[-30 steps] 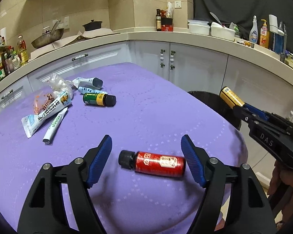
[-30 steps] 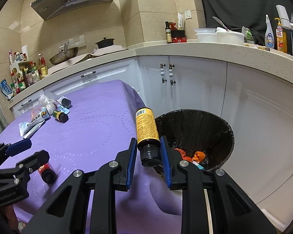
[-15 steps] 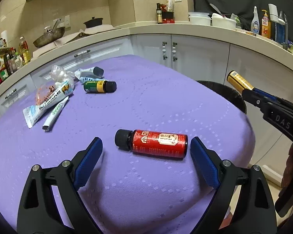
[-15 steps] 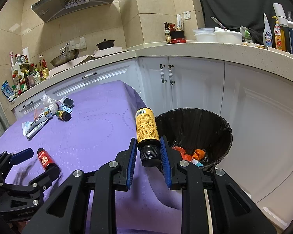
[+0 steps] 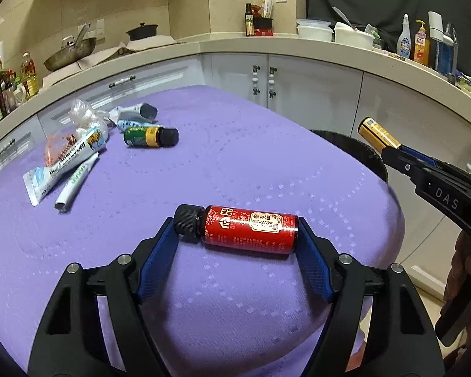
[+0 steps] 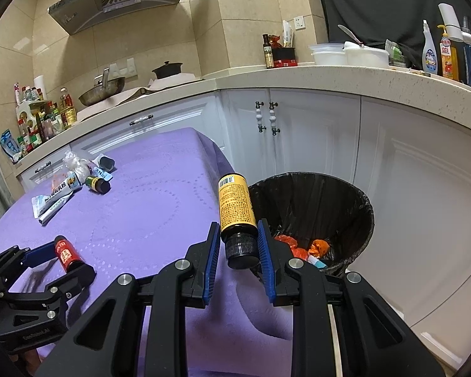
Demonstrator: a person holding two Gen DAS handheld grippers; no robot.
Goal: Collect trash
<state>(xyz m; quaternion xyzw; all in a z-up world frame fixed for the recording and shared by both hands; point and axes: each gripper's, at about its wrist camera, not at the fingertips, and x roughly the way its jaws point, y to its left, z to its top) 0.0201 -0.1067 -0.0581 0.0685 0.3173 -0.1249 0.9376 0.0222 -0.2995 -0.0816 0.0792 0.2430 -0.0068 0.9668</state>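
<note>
A red bottle (image 5: 249, 230) with a black cap lies on its side near the front edge of the purple table (image 5: 235, 163). My left gripper (image 5: 237, 245) is shut on it end to end, one pad at the cap and one at the base; it also shows in the right wrist view (image 6: 66, 253). My right gripper (image 6: 238, 246) is shut on the black cap of a yellow-labelled bottle (image 6: 236, 207), held beside the table's right edge, just left of the black trash bin (image 6: 354, 201). The bin holds orange and red wrappers (image 6: 301, 248).
At the table's far left lie a green-and-yellow bottle (image 5: 150, 136), two tubes (image 5: 64, 165), a small tube (image 5: 135, 113) and crumpled plastic (image 5: 84, 116). White cabinets (image 6: 314, 138) and a cluttered counter (image 6: 329, 72) curve behind the table and bin.
My left gripper moved forward around the red bottle and closed on its two ends. My right gripper, with the yellow bottle, stayed almost still beside the bin.
</note>
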